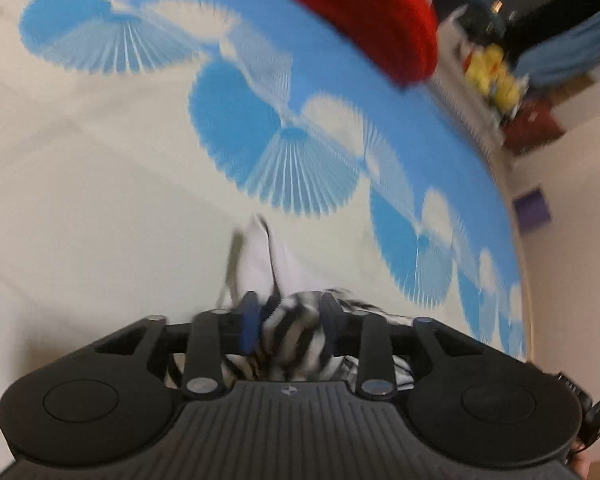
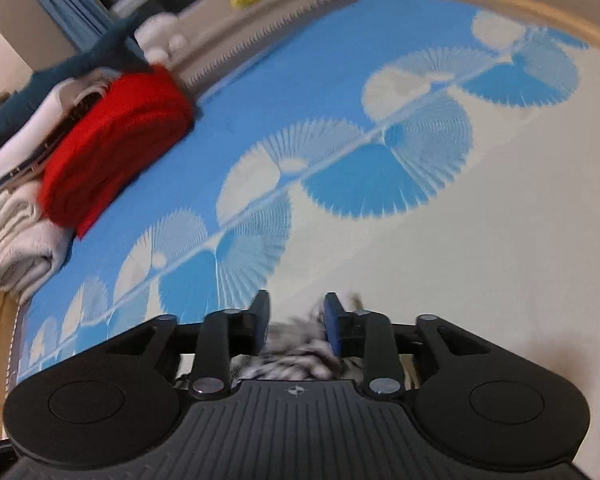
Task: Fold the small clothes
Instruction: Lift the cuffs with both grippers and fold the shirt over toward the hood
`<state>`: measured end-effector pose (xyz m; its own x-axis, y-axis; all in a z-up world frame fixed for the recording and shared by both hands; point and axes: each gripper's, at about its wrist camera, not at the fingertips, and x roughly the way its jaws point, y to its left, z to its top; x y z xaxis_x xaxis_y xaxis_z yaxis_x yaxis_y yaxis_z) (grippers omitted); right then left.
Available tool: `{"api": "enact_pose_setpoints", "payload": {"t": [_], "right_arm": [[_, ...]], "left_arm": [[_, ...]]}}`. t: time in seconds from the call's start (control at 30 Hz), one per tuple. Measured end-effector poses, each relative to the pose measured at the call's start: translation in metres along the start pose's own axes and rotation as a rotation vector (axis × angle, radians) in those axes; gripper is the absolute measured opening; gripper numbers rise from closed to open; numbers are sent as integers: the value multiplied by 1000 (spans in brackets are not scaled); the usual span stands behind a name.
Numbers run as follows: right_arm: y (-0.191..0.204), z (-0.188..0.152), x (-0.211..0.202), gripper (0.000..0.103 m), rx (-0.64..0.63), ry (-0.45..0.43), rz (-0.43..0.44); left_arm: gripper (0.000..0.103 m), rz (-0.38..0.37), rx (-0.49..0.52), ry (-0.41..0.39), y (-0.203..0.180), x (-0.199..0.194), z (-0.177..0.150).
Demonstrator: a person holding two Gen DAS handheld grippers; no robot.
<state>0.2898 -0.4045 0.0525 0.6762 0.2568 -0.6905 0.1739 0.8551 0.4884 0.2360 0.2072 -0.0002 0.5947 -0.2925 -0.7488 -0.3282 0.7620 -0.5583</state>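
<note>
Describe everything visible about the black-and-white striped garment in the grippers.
The striped garment is soft, crumpled fabric in black and white stripes, with a plain white part sticking up ahead of the left gripper. It is bunched between that gripper's blue-padded fingers, and a blurred bunch of it sits likewise in the right gripper. Both views are blurred, so its type and shape stay unclear.

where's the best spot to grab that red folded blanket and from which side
Grip the red folded blanket at its rounded fold edge facing the open bedspread, coming in from that side. Stacked linens crowd its other side, and both grippers already hold striped cloth.
</note>
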Motion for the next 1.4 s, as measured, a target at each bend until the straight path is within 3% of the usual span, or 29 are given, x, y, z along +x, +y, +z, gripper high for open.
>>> {"api": "enact_pose_setpoints", "payload": {"t": [0.07, 0.1, 0.17, 0.23, 0.33, 0.43, 0.6, 0.73, 0.97, 1.07, 1.1, 1.13, 1.17, 1.23, 1.33, 1.4], "right_arm": [[-8, -11, 7, 39, -49, -17, 11], [-11, -16, 14, 40, -61, 24, -1], [-10, -14, 25, 41, -62, 89, 21], [4, -15, 28, 48, -185, 102, 78], [26, -35, 36, 58, -471, 185, 63], [37, -61, 33, 58, -696, 211, 27], [28, -76, 36, 60, -815, 234, -42], [28, -76, 53, 59, -876, 199, -114], [48, -63, 78, 58, -888, 79, -130], [54, -54, 92, 56, -872, 80, -126], [57, -51, 96, 53, -865, 82, -120], [58, -48, 99, 44, -857, 83, -106], [59, -44, 102, 27, -845, 92, -87], [61, -36, 107, 11, -799, 105, -50], [67, -17, 99, 9, -691, -16, -19], [69, -7, 94, 9, -618, -83, -12]], "left_arm": [[39, -10, 31, -36, -3, -5, 6], [40, -30, 82, -55, -10, -7, 8], [54, -73, 232, -45, -27, -9, 8], [71, -87, 382, 7, -40, -4, 0], [75, 2, 618, 44, -59, 8, -24], [85, 67, 788, 59, -66, 18, -42], [85, 193, 905, 116, -58, 43, -56], [85, 218, 889, 43, -62, 50, -50], [80, 222, 848, -21, -78, 68, -32], [45, 176, 821, 11, -82, 74, -23], [27, 153, 811, 18, -83, 76, -19], [17, 140, 803, 6, -84, 76, -15], [16, 133, 793, -24, -85, 74, -11], [13, 120, 718, -89, -86, 69, 3], [13, 111, 600, -191, -84, 61, 19], [13, 135, 567, -216, -85, 67, 22]]}}
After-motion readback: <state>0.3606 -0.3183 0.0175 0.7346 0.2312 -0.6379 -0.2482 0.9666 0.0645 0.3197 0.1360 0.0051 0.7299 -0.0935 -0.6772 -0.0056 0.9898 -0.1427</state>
